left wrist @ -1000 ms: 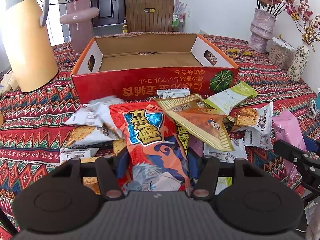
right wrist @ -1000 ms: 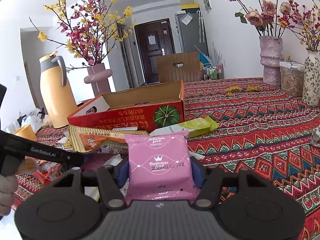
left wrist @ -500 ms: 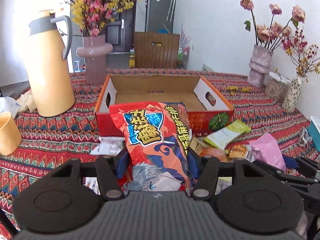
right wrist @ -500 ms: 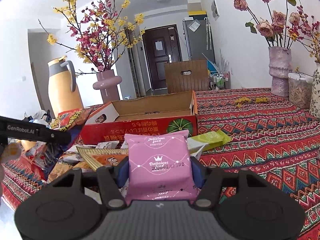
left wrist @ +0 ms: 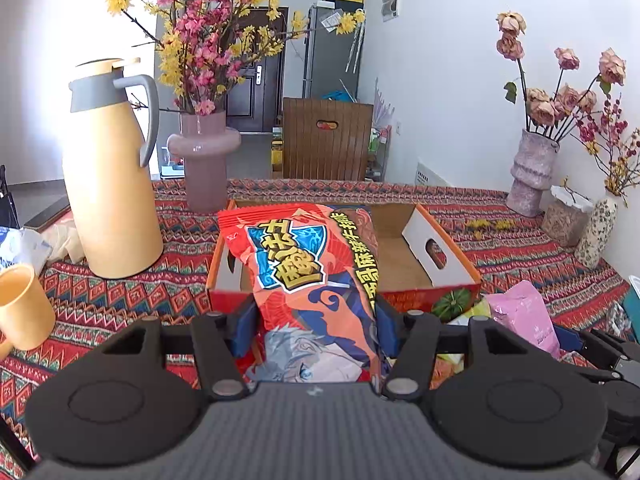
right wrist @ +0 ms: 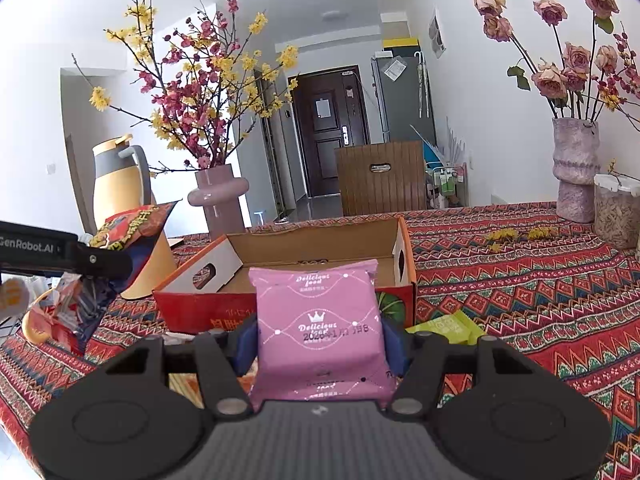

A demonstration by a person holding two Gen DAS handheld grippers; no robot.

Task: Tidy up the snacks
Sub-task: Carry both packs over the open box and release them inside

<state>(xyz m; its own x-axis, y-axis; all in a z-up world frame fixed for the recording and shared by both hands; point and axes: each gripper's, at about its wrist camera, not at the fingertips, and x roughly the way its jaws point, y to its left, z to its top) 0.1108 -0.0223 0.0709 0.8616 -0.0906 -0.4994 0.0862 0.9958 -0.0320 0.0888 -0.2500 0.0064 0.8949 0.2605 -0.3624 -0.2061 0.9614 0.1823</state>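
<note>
My left jaws [left wrist: 316,328] are closed partway on a red snack bag [left wrist: 308,280], its lower end pinched between the blue pads [left wrist: 244,330] and the rest standing up and away from me. My right jaws [right wrist: 318,344] are likewise clamped partway on a pink snack packet [right wrist: 318,328] printed with a crown, held upright between the pads [right wrist: 245,342].

Just past the left jaws and below the bag's top sits the open cardboard box [left wrist: 436,248], red on the outside with a pumpkin picture at its near right corner, brown and bare inside where I can see it. To the right of those jaws, the pink packet [left wrist: 524,316] shows in my other gripper. From the right jaws the same box [right wrist: 320,248] lies straight ahead, beyond the pink packet's top edge, and a green packet [right wrist: 448,326] lies on the tabletop [right wrist: 540,280] just right of them, against the box's front. Far left of the right jaws, the red bag [right wrist: 132,228] hangs from my left gripper.

Further off, left of the left jaws, stand an orange cup [left wrist: 20,304] and a tall yellow thermos jug [left wrist: 108,184], then a mauve vase [left wrist: 204,156] of pink and yellow blossoms. Far right stands a vase of dried roses [left wrist: 532,168].
</note>
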